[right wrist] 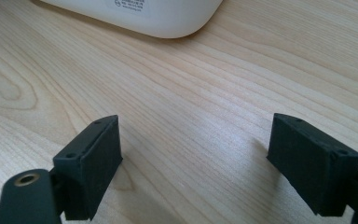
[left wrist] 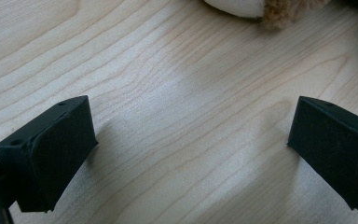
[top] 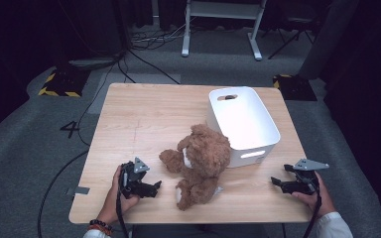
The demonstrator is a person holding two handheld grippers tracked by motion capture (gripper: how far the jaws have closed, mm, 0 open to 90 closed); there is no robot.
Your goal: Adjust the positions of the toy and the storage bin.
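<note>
Pre-grasp stage, judging by layout: nothing held, likely job is bear into bin. Bear (top: 198, 163) slumped on table (top: 144, 114) near centre, back against front wall of white bin (top: 243, 121), touching or nearly so. Bin empty as far as visible, handle slot at far end.

Left gripper (top: 155, 187) low at table's near-left, jaws wide apart, nothing between, aimed toward bear's lower side; in left gripper view, pale foot pad (left wrist: 235, 7) just ahead at top edge. Right gripper (top: 277, 182) low at near-right, jaws likewise spread and empty, pointing toward bin's near corner (right wrist: 168, 21); bare wood between pads.

Next move probably calls for left closing short gap to a leg or the body, pinching deep into plush so soft fur doesn't slip; right could come in from other side for two-sided lift. Then up over bin rim.

Room: open wood on left half and along front. Right gripper close to table's right edge, both hands near front edge. Bin wall tight behind bear, so approach from front or sides only. Bin light, may skid if bumped.
</note>
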